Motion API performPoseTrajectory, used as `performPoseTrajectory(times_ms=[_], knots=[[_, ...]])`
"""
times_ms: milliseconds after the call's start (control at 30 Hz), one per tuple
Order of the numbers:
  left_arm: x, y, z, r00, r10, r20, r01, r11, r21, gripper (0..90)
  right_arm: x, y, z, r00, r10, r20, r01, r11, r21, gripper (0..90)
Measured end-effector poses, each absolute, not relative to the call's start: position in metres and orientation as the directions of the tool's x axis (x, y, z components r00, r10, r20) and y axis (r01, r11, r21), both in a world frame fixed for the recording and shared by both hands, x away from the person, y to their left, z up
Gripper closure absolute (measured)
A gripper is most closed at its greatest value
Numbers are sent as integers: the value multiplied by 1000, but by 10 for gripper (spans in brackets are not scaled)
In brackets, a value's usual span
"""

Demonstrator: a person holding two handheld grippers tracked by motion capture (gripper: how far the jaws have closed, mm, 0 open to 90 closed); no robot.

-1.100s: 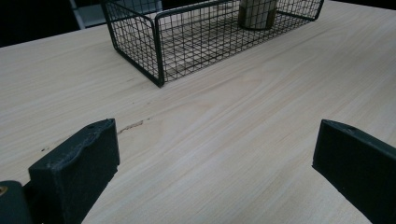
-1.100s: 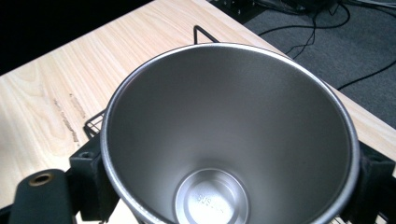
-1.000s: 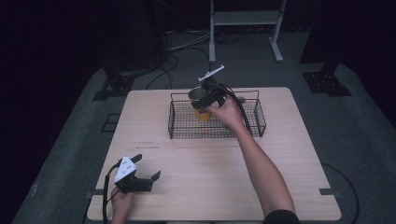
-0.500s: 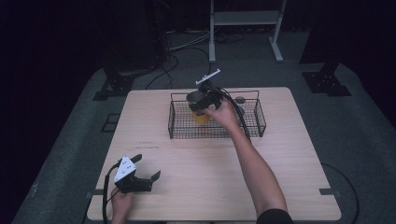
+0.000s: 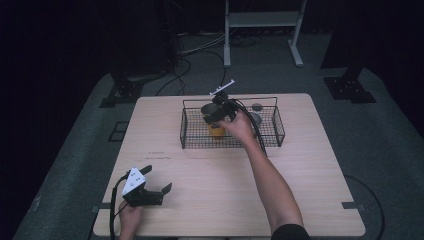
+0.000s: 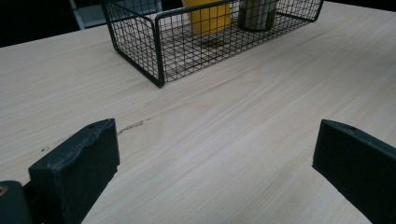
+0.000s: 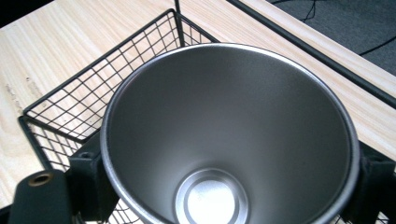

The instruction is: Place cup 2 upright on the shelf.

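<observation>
My right gripper [image 5: 219,109] hangs over the left half of a black wire basket [image 5: 272,134], shut on a steel cup [image 5: 209,109]. In the right gripper view I look straight into this steel cup [image 7: 224,140], with my right gripper [image 7: 224,179] clamping its sides and the basket's mesh [image 7: 70,112] below. A yellow cup [image 5: 216,131] stands in the basket just under the held cup. My left gripper [image 5: 152,192] rests open near the table's front left corner. Its view shows my left gripper [image 6: 210,163] open over bare wood, facing the basket [image 6: 154,42] and the yellow cup [image 6: 208,14].
A second steel cup [image 6: 257,14] stands in the basket to the right of the yellow one, seen as a grey shape [image 5: 255,119] from above. A dark round disc [image 5: 257,106] lies on the table behind the basket. A light wooden table [image 5: 310,165] carries everything.
My right gripper has shifted slightly left and down over the basket with the steel cup in it. The left gripper has stayed where it was.
</observation>
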State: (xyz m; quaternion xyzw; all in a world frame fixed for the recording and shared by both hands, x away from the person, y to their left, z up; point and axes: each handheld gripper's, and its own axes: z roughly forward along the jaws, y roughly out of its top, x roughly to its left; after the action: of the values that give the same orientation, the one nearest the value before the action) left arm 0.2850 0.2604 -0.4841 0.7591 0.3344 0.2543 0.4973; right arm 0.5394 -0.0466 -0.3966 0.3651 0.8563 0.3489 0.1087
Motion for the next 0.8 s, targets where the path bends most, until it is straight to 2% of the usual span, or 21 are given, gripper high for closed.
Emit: performPoseTrajectory(times_ms=[433, 600, 800], knots=[[285, 261, -484, 647, 761, 51, 254, -278, 926, 0, 548, -49, -406, -684, 727, 59, 561, 472, 680, 121], [285, 261, -484, 647, 761, 51, 254, -278, 926, 0, 547, -45, -411, -691, 723, 24, 554, 507, 660, 120], [285, 261, -484, 646, 761, 52, 254, -278, 926, 0, 546, -45, -411, -695, 719, 35, 554, 503, 664, 120]])
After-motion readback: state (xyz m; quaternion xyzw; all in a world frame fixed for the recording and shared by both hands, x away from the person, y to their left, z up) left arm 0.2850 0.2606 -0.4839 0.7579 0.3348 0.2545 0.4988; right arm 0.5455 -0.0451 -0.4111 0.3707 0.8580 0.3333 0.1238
